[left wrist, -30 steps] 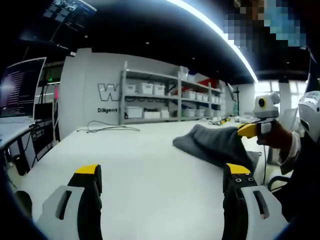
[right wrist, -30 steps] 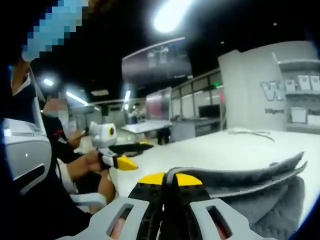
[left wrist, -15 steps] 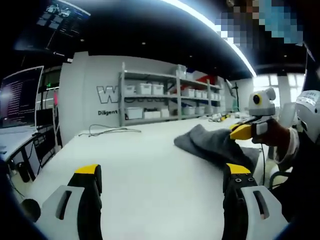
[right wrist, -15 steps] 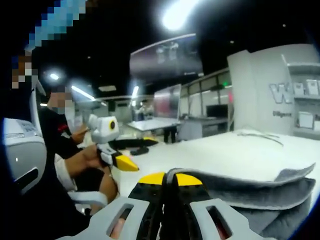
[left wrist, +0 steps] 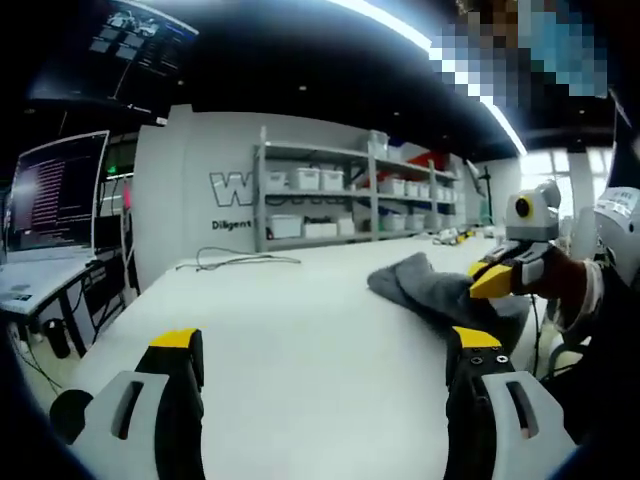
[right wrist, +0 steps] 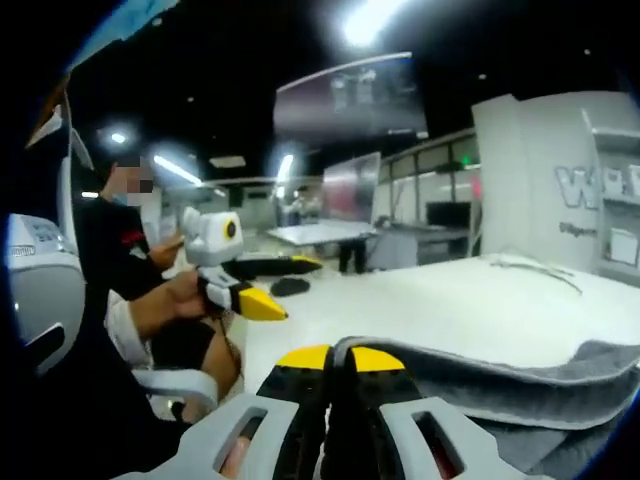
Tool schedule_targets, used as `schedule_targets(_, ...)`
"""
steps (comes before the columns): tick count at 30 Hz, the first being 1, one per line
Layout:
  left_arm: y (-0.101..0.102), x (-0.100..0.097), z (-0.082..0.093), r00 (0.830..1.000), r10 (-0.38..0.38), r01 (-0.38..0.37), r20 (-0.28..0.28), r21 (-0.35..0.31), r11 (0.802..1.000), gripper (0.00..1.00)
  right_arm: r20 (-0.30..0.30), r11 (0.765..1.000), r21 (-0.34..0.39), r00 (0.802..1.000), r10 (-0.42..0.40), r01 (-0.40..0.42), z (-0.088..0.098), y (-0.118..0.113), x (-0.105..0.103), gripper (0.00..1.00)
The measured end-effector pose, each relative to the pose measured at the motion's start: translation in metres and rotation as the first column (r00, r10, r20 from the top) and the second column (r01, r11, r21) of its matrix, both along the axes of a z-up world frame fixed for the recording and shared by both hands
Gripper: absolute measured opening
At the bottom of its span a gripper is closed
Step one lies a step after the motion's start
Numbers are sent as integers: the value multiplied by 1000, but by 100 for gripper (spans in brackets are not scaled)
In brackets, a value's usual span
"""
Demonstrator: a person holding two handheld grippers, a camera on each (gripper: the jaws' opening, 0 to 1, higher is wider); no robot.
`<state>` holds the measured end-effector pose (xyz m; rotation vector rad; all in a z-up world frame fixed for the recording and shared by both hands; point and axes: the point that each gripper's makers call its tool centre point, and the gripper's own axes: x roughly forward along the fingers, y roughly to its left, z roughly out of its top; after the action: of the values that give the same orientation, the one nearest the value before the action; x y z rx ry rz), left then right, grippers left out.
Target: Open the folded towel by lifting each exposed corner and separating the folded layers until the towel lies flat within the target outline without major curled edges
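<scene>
Grey towel: one edge is pinched between the jaws of the right gripper; the cloth runs off to the right of the right gripper view in stacked layers above the tabletop.
Right gripper jaws: yellow-tipped, pressed together on the towel edge, the cloth emerging between the tips.
Left gripper: jaws spread wide apart with nothing between them; bare white tabletop shows in the gap.
Towel, seen from the left gripper view: a rumpled dark grey heap on the right part of the tabletop, its near end raised where the right gripper meets it.
Left gripper, seen from the right gripper view: yellow tip pointing right, held in a hand, well apart from the towel.
Tabletop surface: white, smooth; a thin cable lies near its far edge.
Shelving: metal rack against the far white wall, carrying white bins.
Wall lettering: large letters, partly hidden by the rack.
Monitors: lit screens at the left of the left gripper view, text too small to read.
Person: dark sleeve and white cuff at the left of the right gripper view.
</scene>
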<state>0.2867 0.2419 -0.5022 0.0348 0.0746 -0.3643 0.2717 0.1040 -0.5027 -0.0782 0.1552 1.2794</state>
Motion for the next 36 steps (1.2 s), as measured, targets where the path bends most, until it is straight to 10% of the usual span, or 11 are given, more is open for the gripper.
schedule_targets(36, 17, 11, -20, 998, 26, -27, -52, -27, 999, 100, 18, 972, -201, 991, 130, -124, -69, 36, -26, 2)
